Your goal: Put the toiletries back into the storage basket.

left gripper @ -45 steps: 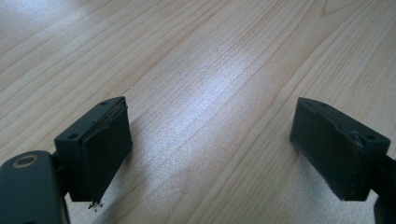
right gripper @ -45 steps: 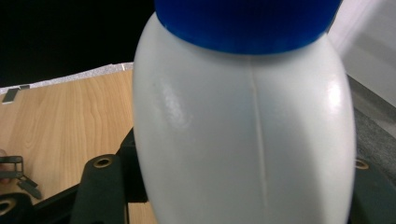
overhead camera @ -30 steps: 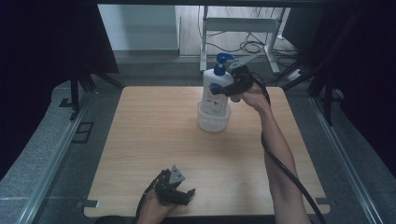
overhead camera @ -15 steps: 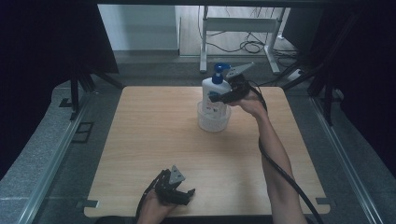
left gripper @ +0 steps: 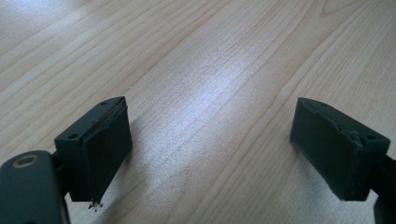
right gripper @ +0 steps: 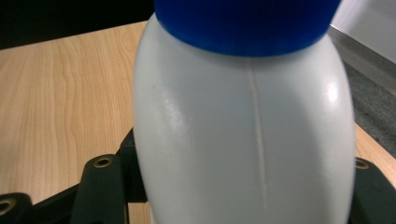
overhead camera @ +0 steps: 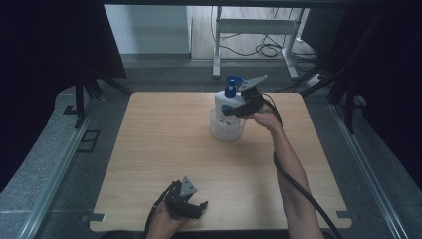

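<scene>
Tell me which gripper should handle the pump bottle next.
Right. The right gripper is already at the white pump bottle, which stands in the clear cup at the table's far side. The left gripper sits open over bare wood at the near edge, far from it.

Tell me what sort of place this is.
Probably a lab or recording workspace: a bare wooden table ringed by black curtains, cables on the floor behind, and a person's hand-held right gripper at a pump bottle.

Right gripper (overhead camera: pixel 230 111): forearm extended far across, jaws clamped, pointing left. Left gripper (overhead camera: pixel 199 207): held low at near edge, wrist bent, jaws spread wide apart, nothing between them.
</scene>
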Demonstrator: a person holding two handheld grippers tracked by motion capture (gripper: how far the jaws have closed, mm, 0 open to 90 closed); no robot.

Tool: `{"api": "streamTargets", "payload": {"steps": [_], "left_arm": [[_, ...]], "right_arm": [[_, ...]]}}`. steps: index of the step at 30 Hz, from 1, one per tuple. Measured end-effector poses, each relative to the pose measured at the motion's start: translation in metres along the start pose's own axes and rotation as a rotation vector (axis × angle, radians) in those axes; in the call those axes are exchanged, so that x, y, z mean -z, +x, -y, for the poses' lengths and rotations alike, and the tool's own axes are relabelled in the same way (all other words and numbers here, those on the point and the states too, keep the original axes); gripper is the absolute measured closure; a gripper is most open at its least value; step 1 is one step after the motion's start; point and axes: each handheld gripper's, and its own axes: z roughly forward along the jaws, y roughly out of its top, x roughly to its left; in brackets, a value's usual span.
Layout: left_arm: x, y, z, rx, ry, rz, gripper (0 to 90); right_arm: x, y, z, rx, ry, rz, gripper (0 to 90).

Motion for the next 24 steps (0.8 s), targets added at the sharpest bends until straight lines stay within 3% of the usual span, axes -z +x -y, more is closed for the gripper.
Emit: {"api": "streamTargets", "payload": {"steps": [10, 24], "left_arm": [[0.0000, 0.0000, 0.0000, 0.000, 0.000, 0.000, 12.0], [0.0000, -0.0001, 0.0000, 0.001, 0.000, -0.001, 12.0]], "right_arm": [[-0.0052, 0.0012, 0.0024, 0.002, -0.002, 0.014, 38.3], [-0.0031, -0.0018, 0.0082, -0.041, -0.035, 0.019, 37.5]]}}
